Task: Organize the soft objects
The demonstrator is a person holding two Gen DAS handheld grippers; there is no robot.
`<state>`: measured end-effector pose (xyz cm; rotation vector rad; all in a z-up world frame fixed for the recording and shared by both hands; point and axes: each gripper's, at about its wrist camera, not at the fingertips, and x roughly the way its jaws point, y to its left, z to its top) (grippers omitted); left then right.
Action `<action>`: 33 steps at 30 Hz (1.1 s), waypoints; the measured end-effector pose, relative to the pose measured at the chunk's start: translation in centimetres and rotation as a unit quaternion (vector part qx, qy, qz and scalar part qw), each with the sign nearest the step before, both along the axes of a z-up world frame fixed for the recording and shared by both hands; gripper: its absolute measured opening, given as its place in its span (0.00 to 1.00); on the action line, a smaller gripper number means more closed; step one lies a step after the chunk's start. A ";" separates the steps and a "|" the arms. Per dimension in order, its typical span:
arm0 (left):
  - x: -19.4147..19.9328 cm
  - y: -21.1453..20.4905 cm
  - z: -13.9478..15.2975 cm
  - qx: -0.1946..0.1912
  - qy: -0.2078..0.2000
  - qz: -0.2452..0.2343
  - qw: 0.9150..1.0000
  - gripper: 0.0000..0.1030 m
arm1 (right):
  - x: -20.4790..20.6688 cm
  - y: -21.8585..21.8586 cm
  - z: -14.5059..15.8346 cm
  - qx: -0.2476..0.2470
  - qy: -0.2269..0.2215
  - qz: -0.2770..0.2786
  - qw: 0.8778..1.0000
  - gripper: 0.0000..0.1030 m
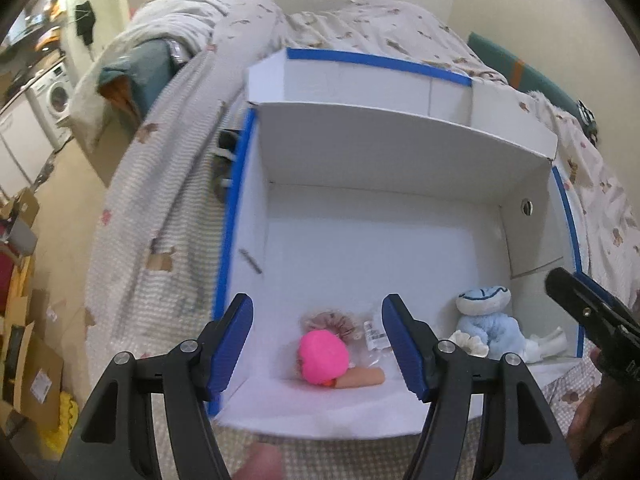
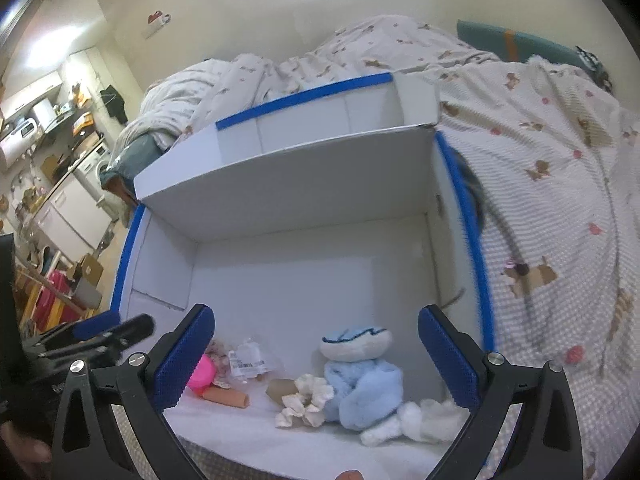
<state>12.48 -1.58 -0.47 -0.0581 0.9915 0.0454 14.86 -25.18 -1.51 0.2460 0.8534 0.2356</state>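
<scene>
A white cardboard box (image 1: pixel 400 152) with blue tape on its rims lies open on the bed. On its floor near the front lie a doll with a bright pink head (image 1: pixel 322 356), a small clear bag with a label (image 1: pixel 374 332), a light blue plush toy (image 2: pixel 360 376) and a white fabric flower (image 2: pixel 306 400). My left gripper (image 1: pixel 318 304) hovers open above the doll, with nothing between its pads. My right gripper (image 2: pixel 316 314) stands wide open over the blue plush, touching nothing. Each gripper shows at the edge of the other's view.
A bedspread with small animal prints (image 2: pixel 560 200) surrounds the box, and a crumpled duvet (image 1: pixel 360 28) lies behind it. A teal pillow (image 2: pixel 512 44) rests at the far right. Left of the bed are cardboard boxes (image 1: pixel 28 360) on the floor and a washing machine (image 1: pixel 56 96).
</scene>
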 end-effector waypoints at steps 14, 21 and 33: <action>-7.6 1.9 4.0 0.020 -0.048 0.007 0.999 0.73 | -7.4 0.0 4.6 -0.019 -0.024 0.010 0.999 1.00; -9.6 3.2 0.5 0.008 -0.009 0.046 0.999 0.92 | -9.3 0.8 0.7 -0.028 -0.011 0.021 0.999 1.00; -11.0 2.0 1.4 0.053 -0.124 0.019 0.991 0.99 | -9.2 1.5 1.0 -0.061 -0.043 0.005 0.997 1.00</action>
